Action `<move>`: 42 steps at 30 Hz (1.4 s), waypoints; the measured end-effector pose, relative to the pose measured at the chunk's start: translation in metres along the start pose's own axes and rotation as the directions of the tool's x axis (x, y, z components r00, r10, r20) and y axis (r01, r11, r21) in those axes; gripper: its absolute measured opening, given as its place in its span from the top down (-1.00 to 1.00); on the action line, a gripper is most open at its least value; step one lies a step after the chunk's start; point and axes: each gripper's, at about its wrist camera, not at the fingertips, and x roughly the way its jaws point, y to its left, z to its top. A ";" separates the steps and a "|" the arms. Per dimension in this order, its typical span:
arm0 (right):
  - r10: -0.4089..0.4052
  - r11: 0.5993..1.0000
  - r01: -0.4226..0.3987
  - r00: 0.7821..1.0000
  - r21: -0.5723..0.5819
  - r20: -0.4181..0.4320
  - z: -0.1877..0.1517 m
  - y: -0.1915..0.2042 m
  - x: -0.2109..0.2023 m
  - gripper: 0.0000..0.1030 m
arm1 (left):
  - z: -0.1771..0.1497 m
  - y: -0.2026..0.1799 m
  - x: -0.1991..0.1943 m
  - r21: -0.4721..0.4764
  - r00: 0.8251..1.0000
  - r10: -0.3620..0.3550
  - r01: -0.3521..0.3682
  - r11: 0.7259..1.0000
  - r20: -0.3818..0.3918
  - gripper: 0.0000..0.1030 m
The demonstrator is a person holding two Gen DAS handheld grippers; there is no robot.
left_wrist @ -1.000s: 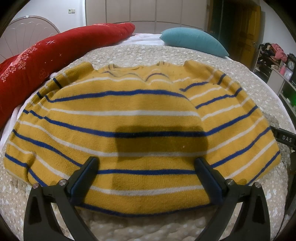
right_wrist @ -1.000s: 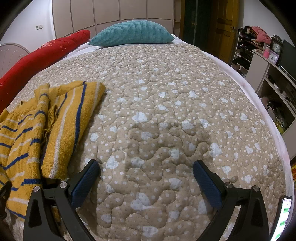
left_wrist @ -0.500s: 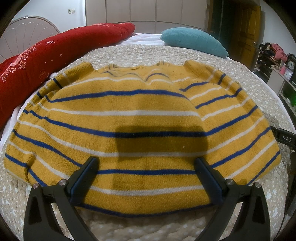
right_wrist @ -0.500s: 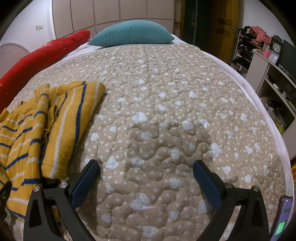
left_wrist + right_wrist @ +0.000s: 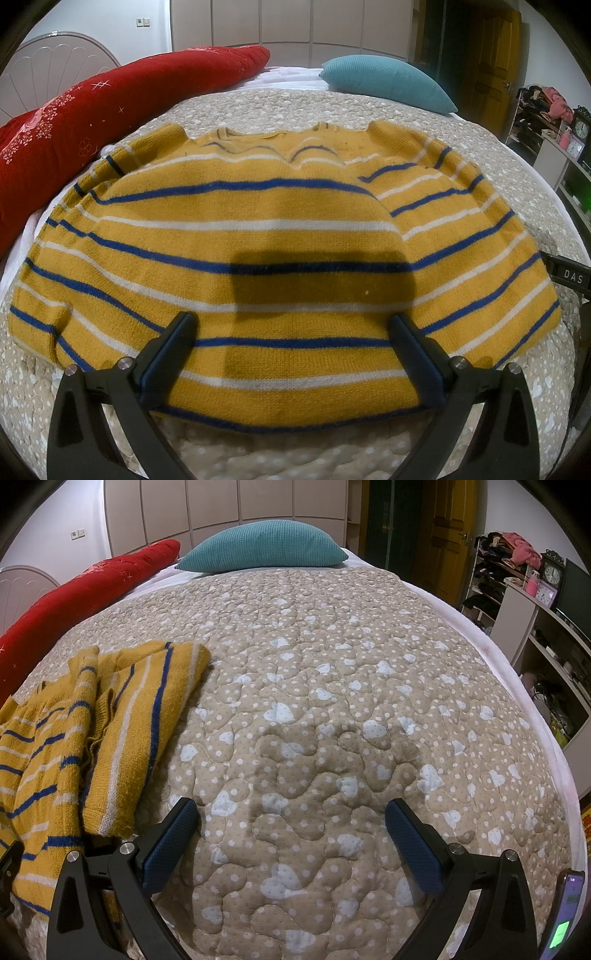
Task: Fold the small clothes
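A small yellow sweater [image 5: 288, 236] with blue and white stripes lies flat on the bed, both sleeves folded in over its body. My left gripper [image 5: 291, 347] is open and empty, hovering over the sweater's near hem. In the right wrist view the sweater's right side and folded sleeve [image 5: 122, 738] lie at the left. My right gripper [image 5: 291, 834] is open and empty over the bare quilt, to the right of the sweater.
The bed has a beige quilt [image 5: 351, 701] with white hearts. A long red bolster [image 5: 110, 110] lies along the left, a teal pillow [image 5: 262, 546] at the head. Shelves and a cabinet [image 5: 535, 602] stand off the bed's right edge. A phone [image 5: 565, 915] shows at bottom right.
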 end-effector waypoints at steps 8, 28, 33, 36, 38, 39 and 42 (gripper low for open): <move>0.000 1.000 0.000 1.000 -0.001 0.000 0.000 0.000 0.000 -0.99 | 0.000 0.000 0.000 -0.001 1.000 0.000 0.000 1.000 0.001 -1.00; 0.001 1.000 -0.001 1.000 -0.002 0.000 0.000 -0.001 0.000 -0.99 | 0.000 0.000 -0.001 -0.002 1.000 0.001 -0.001 1.000 0.003 -1.00; 0.001 1.000 -0.001 1.000 -0.002 0.000 0.000 0.000 0.000 -0.99 | 0.000 0.001 -0.004 -0.011 1.000 -0.009 0.010 1.000 0.012 -1.00; 0.001 1.000 -0.001 1.000 -0.002 0.000 0.000 0.000 0.000 -0.99 | -0.001 0.003 -0.011 -0.023 0.999 -0.025 0.026 0.999 0.036 -1.00; 0.001 1.000 -0.001 1.000 -0.002 0.000 0.000 0.000 0.000 -0.99 | 0.000 0.006 -0.018 -0.034 0.998 -0.029 0.031 0.999 0.053 -1.00; 0.001 1.000 -0.001 1.000 -0.003 0.000 0.000 0.000 0.000 -0.99 | 0.000 0.008 -0.025 -0.041 0.997 -0.029 0.032 0.999 0.072 -1.00; 0.001 1.000 -0.001 1.000 -0.003 0.000 0.000 0.000 0.000 -0.99 | -0.004 0.016 -0.050 -0.050 0.993 -0.016 0.022 0.999 0.116 -1.00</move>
